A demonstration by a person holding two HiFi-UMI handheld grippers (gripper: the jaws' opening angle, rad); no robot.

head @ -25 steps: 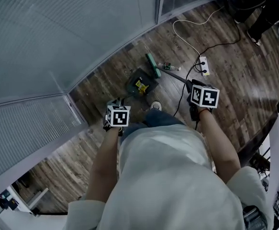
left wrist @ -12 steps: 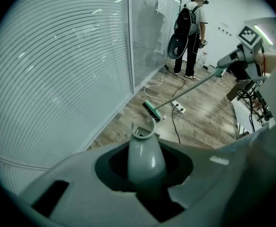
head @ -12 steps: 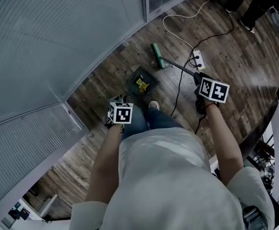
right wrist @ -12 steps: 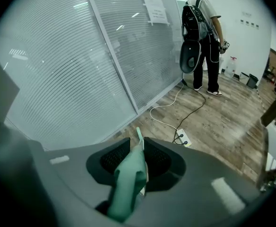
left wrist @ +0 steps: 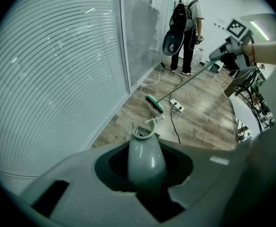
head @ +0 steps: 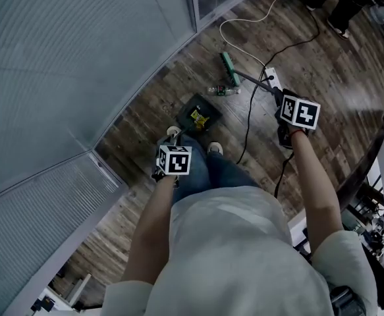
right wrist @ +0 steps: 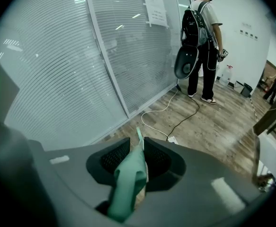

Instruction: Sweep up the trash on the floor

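In the head view, the left gripper [head: 171, 153] is clamping the upright handle of the dustpan [head: 186, 109], which is sitting on the floor just beyond the person's shoes with a yellow scrap [head: 196, 117] lying in it. The right gripper [head: 280, 104] is grasping the broom handle [head: 254, 82] at the right. The green broom head [head: 228, 68] is resting farther out, and a bottle [head: 222, 90] is lying between it and the dustpan.

In the left gripper view, the jaws are closing tight on the grey handle. The power strip [left wrist: 178, 107] is lying just right of the broom head, so a wide stroke is likely dragging bristles into it or its cables.

In the right gripper view, the jaws are pinching the green grip, and the white cable [right wrist: 155, 111] is looping across the far floor. The round bottle is probably rolling aside if struck off-centre, missing the pan. Tilting the dustpan while aiming it is risking spilling the scrap.
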